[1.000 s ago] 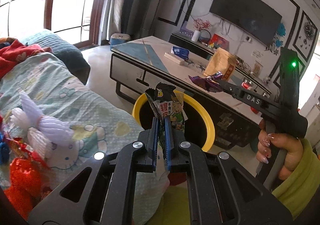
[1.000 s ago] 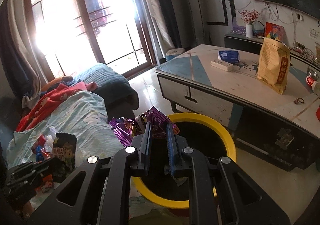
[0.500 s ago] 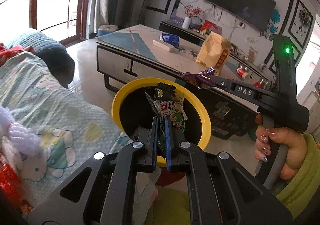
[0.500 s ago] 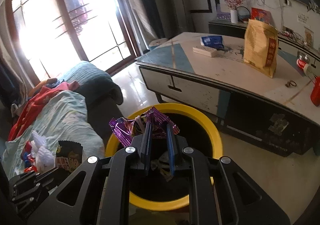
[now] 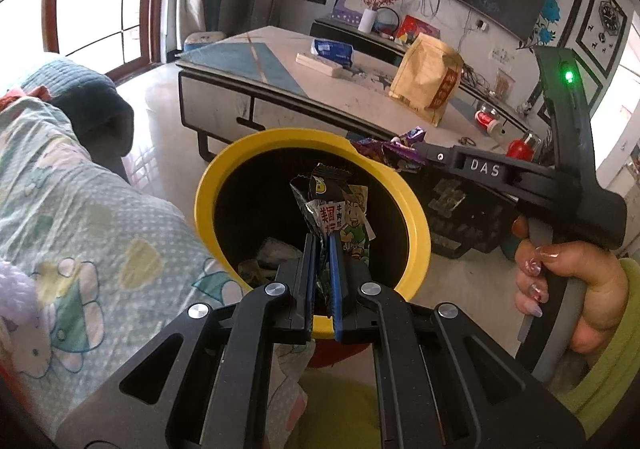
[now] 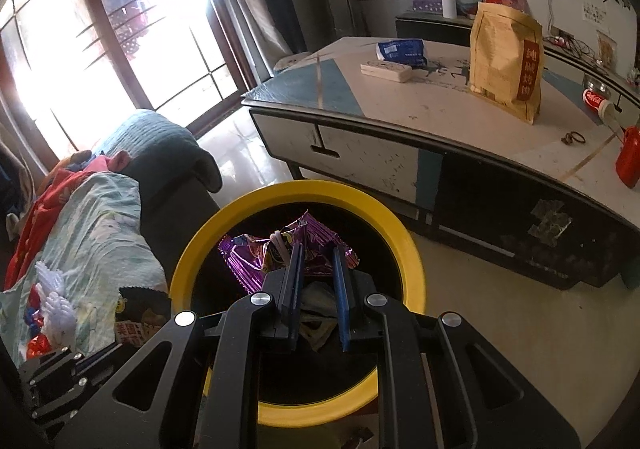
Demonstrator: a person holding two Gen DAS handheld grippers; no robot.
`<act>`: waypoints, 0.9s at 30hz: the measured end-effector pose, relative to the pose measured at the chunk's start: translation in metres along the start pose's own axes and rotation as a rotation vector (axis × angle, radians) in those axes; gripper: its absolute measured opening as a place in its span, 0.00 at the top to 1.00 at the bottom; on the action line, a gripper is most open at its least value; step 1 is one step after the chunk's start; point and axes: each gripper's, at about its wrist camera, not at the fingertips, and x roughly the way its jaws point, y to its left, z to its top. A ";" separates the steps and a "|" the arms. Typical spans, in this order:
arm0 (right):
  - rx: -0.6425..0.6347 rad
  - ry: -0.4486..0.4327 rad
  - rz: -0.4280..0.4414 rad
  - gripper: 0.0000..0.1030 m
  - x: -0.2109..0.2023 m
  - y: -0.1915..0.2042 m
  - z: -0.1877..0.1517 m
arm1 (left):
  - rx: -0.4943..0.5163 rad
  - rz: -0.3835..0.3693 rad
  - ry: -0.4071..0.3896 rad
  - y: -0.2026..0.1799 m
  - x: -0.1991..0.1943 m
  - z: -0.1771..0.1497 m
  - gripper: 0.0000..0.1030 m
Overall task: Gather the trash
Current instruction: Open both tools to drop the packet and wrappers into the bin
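Note:
A black bin with a yellow rim (image 5: 418, 225) stands on the floor between sofa and table, with some trash at its bottom. My left gripper (image 5: 323, 243) is shut on a black and green snack wrapper (image 5: 340, 209), held upright over the bin's mouth. In the right wrist view the same rim (image 6: 404, 245) rings my right gripper (image 6: 316, 251), which is shut on a crumpled purple wrapper (image 6: 252, 255) above the opening. The left wrist view shows the right gripper (image 5: 424, 157) reaching in over the far rim, with the purple wrapper (image 5: 390, 151) at its tip and a hand (image 5: 572, 289) on its handle.
A low coffee table (image 6: 440, 117) stands just behind the bin, carrying a brown paper bag (image 6: 504, 61), a blue tissue pack (image 6: 400, 49), a white power strip (image 6: 386, 71) and a red can (image 6: 596, 99). A sofa with a pale blanket (image 5: 80, 217) borders the bin's left side.
Both grippers have moved forward and down toward the bin, each still holding its wrapper. The yellow rim now looks larger and sits right under both wrappers.

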 end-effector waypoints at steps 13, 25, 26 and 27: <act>0.039 0.010 -0.012 0.76 0.008 -0.013 0.000 | -0.034 -0.006 0.034 0.008 0.026 -0.001 0.71; 0.000 -0.032 -0.024 0.52 -0.005 -0.003 0.001 | -0.075 0.038 -0.047 0.014 -0.007 0.000 0.22; -0.003 -0.035 -0.024 0.49 -0.006 -0.002 0.002 | -0.086 0.043 -0.052 0.015 -0.010 0.000 0.13; -0.004 -0.039 -0.025 0.47 -0.007 -0.001 0.002 | -0.094 0.045 -0.057 0.016 -0.014 0.000 0.11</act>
